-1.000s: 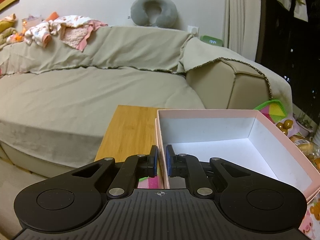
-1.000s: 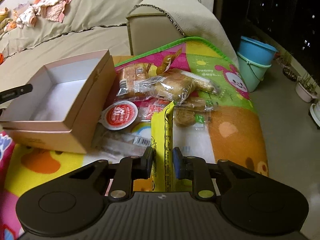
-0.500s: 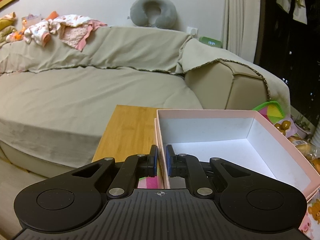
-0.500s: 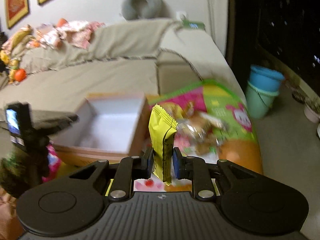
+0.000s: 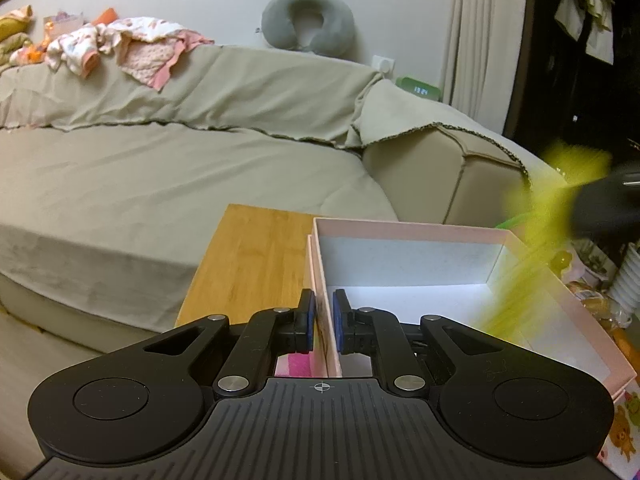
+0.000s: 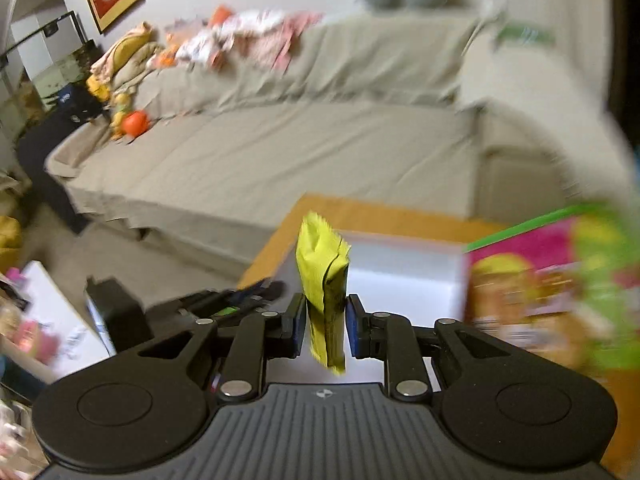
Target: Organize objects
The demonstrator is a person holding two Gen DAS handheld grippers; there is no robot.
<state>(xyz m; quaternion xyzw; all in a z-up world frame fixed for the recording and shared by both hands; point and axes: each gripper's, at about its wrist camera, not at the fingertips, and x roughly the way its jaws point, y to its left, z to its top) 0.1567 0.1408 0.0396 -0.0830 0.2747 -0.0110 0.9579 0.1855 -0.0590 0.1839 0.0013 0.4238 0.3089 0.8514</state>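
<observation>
The right gripper (image 6: 326,326) has its blue pads clamped on a yellow snack packet (image 6: 323,284), a narrow foil sachet with a crimped, saw-toothed top edge, a lengthwise crease and dark print low on its face; it stands upright between the pads, its top rising above them and its lower end hanging below. Beyond the packet lies the pink box (image 6: 404,268), open-topped with a white interior, resting on a wooden table (image 6: 360,216). In the left wrist view the left gripper (image 5: 324,322) is clamped on the box's near-left wall, one pad outside and one inside, and the box (image 5: 532,280) shows pale pink sides and a bare white floor. At the right edge of that view the packet (image 5: 532,216) appears as a yellow motion-blurred streak above the box's right wall, beside the dark blurred body of the right gripper. A colourful play mat (image 6: 540,264) lies to the right of the box, and a covered beige sofa (image 5: 160,168) fills the far side of the scene.
</observation>
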